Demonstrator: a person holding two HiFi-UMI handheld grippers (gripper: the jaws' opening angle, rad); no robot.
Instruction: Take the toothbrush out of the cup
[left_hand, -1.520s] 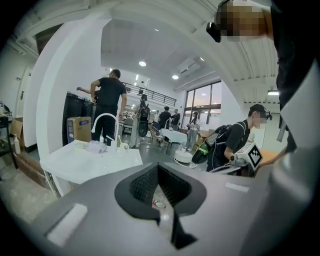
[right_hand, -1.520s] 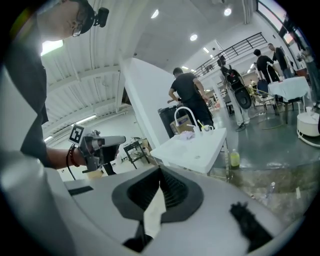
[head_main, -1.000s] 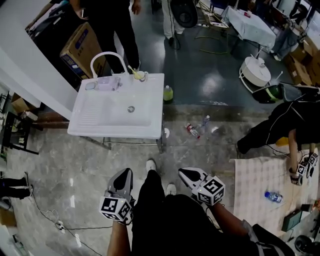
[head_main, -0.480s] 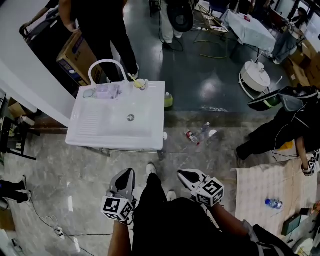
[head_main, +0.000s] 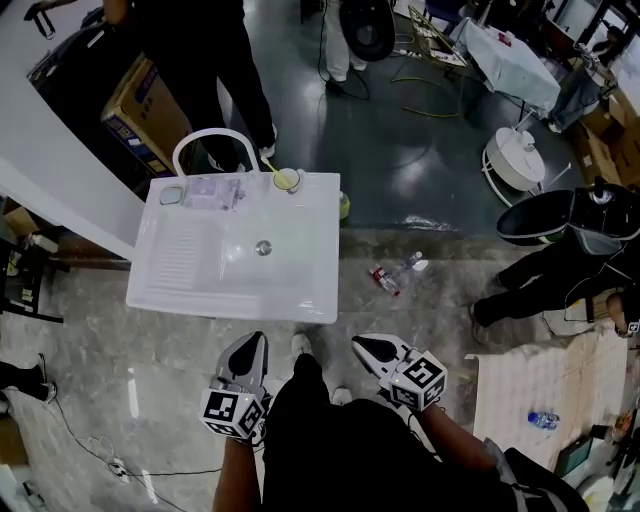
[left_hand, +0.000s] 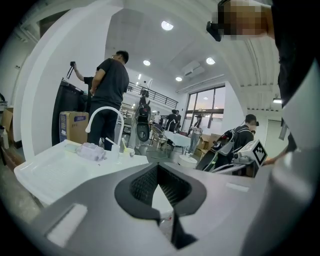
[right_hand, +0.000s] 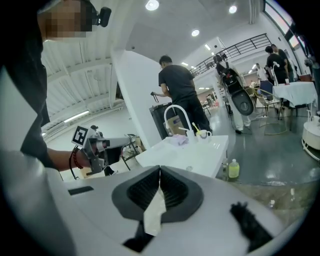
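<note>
- Approach under way: compared with a second ago, the sink sits larger and closer to the person's feet in the head view. The person has walked up to it, though I judge it still out of reach.
- Left gripper and right gripper: held low by the body as before. Each has its jaws pressed together with nothing between them.
- Meaning for the task: only the distance has closed, and no grasp has begun. One pair of jaws must part before it can take the handle.
- Cup: small and pale, yellowish inside. It stands at the sink's back rim, just right of the arched faucet.
- Toothbrush: a thin light stick standing in the cup and leaning left past its rim. It is too small to tell which end is up.
</note>
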